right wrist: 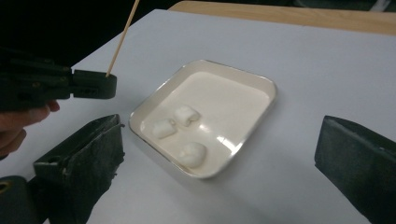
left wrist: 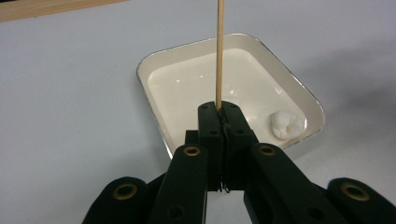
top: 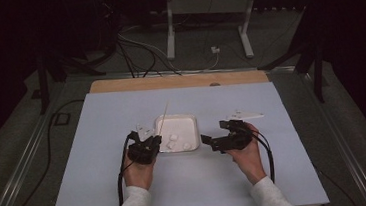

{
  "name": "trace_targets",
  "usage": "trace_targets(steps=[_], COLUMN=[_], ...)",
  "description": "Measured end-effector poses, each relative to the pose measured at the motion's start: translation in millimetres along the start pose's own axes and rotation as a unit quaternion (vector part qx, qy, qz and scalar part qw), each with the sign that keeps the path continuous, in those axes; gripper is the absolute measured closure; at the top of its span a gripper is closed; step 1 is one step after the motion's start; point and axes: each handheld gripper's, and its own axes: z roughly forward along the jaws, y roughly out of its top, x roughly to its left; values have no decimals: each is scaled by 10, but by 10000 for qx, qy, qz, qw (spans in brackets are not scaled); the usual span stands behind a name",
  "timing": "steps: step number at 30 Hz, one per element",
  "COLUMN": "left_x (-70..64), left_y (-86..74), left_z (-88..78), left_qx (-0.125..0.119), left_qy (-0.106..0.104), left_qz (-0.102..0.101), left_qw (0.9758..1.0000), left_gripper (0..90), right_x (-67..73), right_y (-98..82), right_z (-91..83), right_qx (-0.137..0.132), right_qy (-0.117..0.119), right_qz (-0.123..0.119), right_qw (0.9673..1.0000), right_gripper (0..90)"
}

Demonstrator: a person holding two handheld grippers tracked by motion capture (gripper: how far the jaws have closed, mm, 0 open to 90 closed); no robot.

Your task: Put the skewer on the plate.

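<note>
Left gripper (left wrist: 219,112) pinches the skewer (left wrist: 218,51), right gripper (right wrist: 219,154) gapes wide and empty; a clumsy grab could skid marshmallows (right wrist: 186,115) across the tray (right wrist: 261,79).

The high view looks forward and down over my desk (top: 188,183) from above my side, dim and fairly far off. The camera on my left tool (left wrist: 219,121) peers closely along its jaws at the tray (left wrist: 154,60); my right tool's view shares that tray (right wrist: 266,112), seemingly from the opposite side.
</note>
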Motion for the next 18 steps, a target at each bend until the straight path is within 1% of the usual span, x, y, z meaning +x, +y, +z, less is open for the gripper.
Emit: trace_targets(steps=[5, 6, 9, 10, 14, 18], left_x=[-23, -27, -32, -32, -17, 3], left_y=[64, 76, 104, 109, 118, 107], left_z=[80, 99, 167, 190, 267, 367], left_qx=[49, 61, 147, 167, 265, 436], left_qy=[7, 9, 33, 39, 72, 51], left_qz=[-12, -6, -6, -23, -114, -211], left_qw=[10000, 10000, 9999, 9998, 9996, 9988], left_gripper=[899, 899, 899, 898, 898, 894], right_x=[-30, -35, -56, -64, -99, -137], right_y=[-94, -113, -171, -189, -252, -283], right_z=[-116, -133, -173, -184, -253, -326], right_qx=[-136, -126, -161, -171, -259, -275], right_qy=[-144, -144, -258, -301, -334, -378], right_qz=[-106, -123, -187, -177, -140, -118], right_qw=[9997, 9997, 9994, 9992, 9990, 9988], right_gripper=[12, 12, 12, 12, 12, 12])
